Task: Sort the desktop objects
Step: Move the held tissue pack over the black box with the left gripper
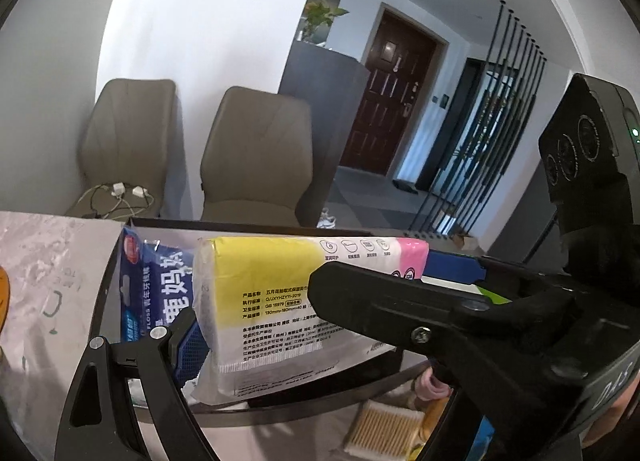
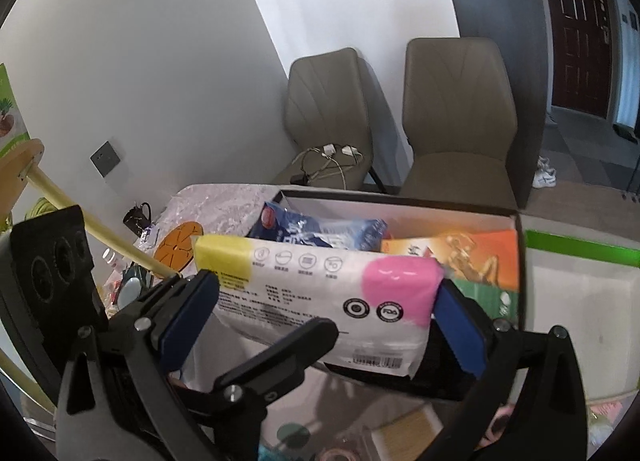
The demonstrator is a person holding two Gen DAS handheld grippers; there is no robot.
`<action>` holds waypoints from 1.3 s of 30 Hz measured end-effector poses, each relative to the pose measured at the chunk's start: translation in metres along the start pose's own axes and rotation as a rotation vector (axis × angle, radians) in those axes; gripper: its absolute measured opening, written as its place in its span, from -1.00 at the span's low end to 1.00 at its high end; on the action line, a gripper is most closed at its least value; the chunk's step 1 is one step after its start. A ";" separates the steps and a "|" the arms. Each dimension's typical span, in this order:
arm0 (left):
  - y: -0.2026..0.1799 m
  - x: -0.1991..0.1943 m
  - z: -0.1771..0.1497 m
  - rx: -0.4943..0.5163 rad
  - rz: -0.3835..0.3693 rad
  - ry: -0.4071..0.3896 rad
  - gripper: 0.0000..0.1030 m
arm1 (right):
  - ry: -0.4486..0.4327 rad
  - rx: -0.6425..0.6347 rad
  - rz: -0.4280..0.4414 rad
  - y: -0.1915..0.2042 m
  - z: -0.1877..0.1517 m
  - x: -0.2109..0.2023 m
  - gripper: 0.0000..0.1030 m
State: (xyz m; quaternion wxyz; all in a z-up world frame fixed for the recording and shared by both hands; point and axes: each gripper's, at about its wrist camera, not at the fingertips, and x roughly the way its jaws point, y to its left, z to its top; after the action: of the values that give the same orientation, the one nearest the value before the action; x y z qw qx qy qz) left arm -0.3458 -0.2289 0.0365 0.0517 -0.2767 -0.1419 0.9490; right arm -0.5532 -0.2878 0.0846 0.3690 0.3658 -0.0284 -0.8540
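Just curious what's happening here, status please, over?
Right gripper shut on tissue pack, pads at both ends. Left gripper alongside, grip unclear. Pack at open box, part full with packets.

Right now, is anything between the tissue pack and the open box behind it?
Nothing visible blocks the way. The tissue pack hangs just in front of the open box. A blue bag and an orange packet already lie inside.
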 end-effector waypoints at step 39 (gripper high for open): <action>-0.019 0.078 -0.037 -0.003 -0.099 0.213 0.71 | 0.114 0.084 -0.046 -0.068 -0.023 0.029 1.00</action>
State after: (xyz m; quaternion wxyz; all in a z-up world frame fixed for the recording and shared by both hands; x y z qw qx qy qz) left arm -0.3910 -0.1880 -0.0276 0.1127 -0.3689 -0.1504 0.9103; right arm -0.5933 -0.2520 0.0279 0.3345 0.4296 -0.0347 -0.8381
